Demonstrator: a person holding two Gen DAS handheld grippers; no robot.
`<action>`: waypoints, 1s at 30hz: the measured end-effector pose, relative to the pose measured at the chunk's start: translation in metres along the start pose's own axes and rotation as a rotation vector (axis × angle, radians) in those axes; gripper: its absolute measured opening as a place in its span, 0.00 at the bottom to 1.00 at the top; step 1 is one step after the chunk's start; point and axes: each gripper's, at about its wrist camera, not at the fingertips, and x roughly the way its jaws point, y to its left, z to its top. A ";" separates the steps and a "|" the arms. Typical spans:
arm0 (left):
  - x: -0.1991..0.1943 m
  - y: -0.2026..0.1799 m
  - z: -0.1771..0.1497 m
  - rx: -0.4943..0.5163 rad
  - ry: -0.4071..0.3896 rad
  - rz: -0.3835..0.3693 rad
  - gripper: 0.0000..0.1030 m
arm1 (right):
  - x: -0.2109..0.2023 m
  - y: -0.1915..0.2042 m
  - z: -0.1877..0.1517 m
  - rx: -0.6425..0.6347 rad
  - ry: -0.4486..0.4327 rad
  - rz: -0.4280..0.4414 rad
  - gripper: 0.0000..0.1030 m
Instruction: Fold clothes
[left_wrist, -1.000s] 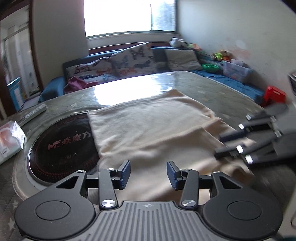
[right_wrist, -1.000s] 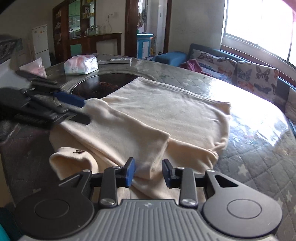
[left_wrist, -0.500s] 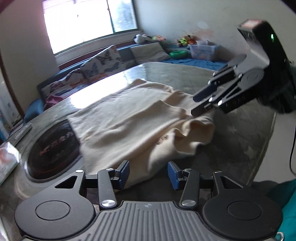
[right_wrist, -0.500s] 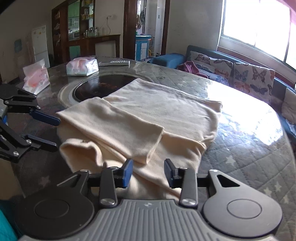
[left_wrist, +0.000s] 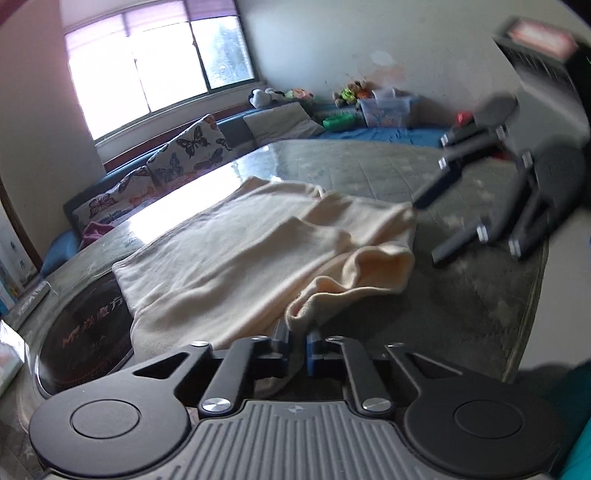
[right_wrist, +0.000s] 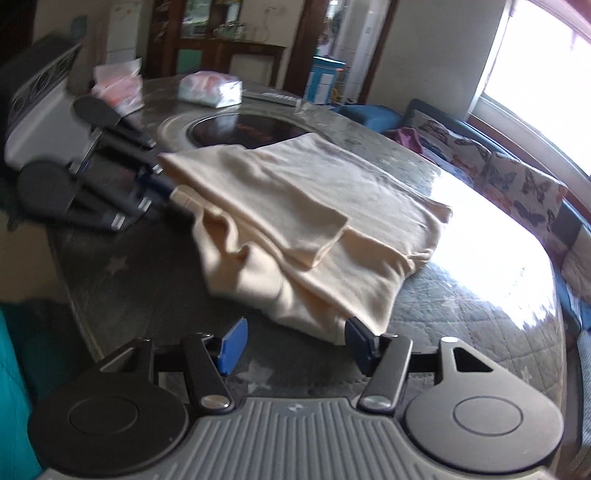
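On the table (right_wrist: 480, 295), a cream garment (left_wrist: 229, 258) lies half folded, long axis running away from both grippers. The left gripper (left_wrist: 297, 345) pinches its near corner; the right gripper (right_wrist: 291, 341) gapes beside the other, one finger touching cloth. Bare tabletop lies beyond.

I'm looking into a home, a living and dining room. A sofa (left_wrist: 236, 125) with butterfly cushions (left_wrist: 195, 142) runs under the window (left_wrist: 159, 66), with soft toys (left_wrist: 347, 92) and a plastic bin (left_wrist: 388, 107) along the wall. The round desk (right_wrist: 480, 295) has a built-in hotplate (right_wrist: 243, 129) and tissue packs (right_wrist: 210, 88); behind it stand a wooden cabinet (right_wrist: 221, 40) and a fridge (right_wrist: 122, 33).
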 end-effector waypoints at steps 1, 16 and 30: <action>-0.001 0.004 0.004 -0.019 -0.010 -0.001 0.08 | 0.001 0.003 0.000 -0.024 -0.009 -0.003 0.66; 0.005 0.036 0.025 -0.100 -0.013 -0.054 0.08 | 0.054 -0.007 0.033 -0.113 -0.114 0.085 0.24; -0.003 0.022 -0.003 0.008 -0.010 0.055 0.43 | 0.048 -0.048 0.059 0.138 -0.110 0.179 0.12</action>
